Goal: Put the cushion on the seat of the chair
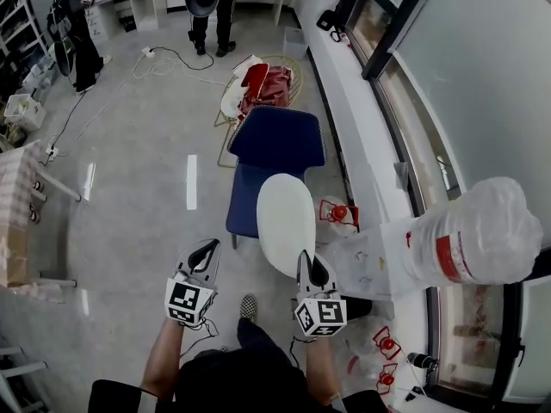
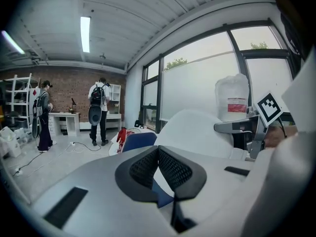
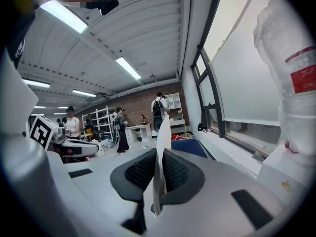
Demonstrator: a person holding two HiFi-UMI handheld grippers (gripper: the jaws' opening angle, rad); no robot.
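1. Pale grey floor (image 1: 129,144), marked with a short white stripe (image 1: 191,181).
2. Red brick wall (image 2: 64,90) at the far end, with a white table (image 2: 63,116) and white shelving (image 2: 19,90) against it.
3. Tall, dark-framed frosted windows (image 2: 197,90) line one side, above a white ledge (image 1: 353,127).
4. White ribbed ceiling (image 2: 128,23); its strip lights (image 2: 85,33) are lit.

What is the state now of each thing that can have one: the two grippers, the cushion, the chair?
chair: upright, nothing lying on it.
cushion: held in the air by one edge, not yet on the chair.
left gripper: shut, nothing between its jaws.
right gripper: shut on the cushion's edge.
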